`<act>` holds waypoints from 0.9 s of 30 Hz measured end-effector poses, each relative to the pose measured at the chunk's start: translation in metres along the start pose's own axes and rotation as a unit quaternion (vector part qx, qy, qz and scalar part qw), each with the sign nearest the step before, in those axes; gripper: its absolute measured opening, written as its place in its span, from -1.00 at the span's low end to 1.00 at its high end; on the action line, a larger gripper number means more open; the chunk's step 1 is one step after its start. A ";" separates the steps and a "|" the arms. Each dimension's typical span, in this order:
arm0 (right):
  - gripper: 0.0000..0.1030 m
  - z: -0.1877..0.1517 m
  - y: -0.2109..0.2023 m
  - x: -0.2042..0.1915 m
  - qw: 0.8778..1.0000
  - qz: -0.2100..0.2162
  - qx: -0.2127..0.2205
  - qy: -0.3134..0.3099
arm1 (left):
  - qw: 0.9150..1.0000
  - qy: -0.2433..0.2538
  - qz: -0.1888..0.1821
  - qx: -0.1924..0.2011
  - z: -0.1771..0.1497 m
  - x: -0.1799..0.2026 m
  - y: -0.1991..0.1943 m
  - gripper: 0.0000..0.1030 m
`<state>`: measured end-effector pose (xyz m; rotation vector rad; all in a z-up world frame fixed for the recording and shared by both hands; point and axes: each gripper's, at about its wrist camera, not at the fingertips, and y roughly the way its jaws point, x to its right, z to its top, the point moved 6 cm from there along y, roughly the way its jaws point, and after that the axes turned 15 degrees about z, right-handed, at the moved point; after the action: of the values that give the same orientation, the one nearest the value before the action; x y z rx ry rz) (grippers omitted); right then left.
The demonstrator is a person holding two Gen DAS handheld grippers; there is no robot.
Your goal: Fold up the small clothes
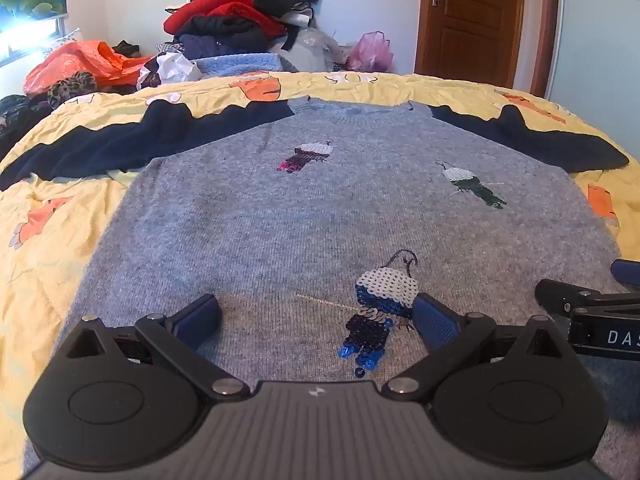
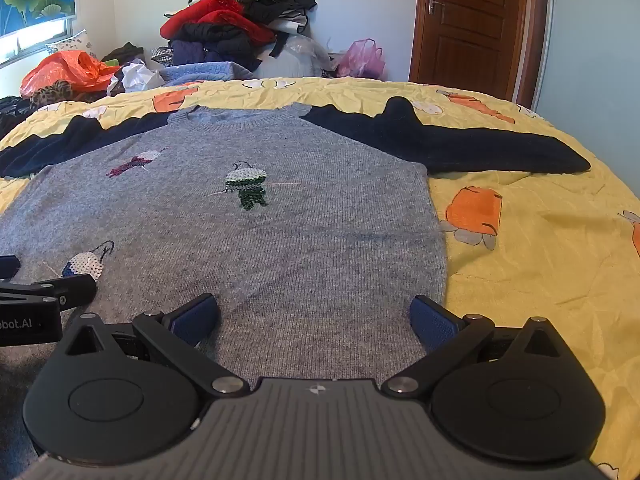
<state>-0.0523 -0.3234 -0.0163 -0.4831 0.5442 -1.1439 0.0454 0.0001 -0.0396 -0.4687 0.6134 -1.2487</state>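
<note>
Right wrist only: sweater's (image 2: 248, 248) side edge.

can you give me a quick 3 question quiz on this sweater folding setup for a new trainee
1. True or false: the grey sweater lies flat on the yellow quilt with both navy sleeves spread outward.
2. How many sequin figures decorate the sweater's front?
A. one
B. three
C. five
3. Fill in: the left gripper and right gripper both hover over the sweater's near part with fingers ____.

Key:
1. True; the left sleeve and right sleeve stretch to either side.
2. B; pink, green and blue figures.
3. Open; neither grips any fabric.
</note>
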 end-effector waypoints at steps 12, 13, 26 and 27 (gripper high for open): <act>1.00 0.000 0.000 0.000 1.000 -0.001 0.001 0.000 | 1.000 0.000 0.004 -0.005 0.001 0.000 0.001 1.00; 1.00 0.000 0.000 0.000 1.000 -0.001 0.001 0.000 | 1.000 0.000 0.005 -0.006 0.002 0.000 0.000 1.00; 1.00 0.000 -0.001 0.000 1.000 -0.001 0.001 0.000 | 1.000 0.000 0.008 0.001 0.001 0.001 -0.001 1.00; 1.00 0.000 -0.001 0.000 1.000 -0.001 0.001 0.000 | 1.000 -0.001 0.008 0.001 0.001 0.000 -0.001 1.00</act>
<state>-0.0527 -0.3240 -0.0161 -0.4827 0.5425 -1.1456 0.0450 -0.0007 -0.0383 -0.4622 0.6128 -1.2325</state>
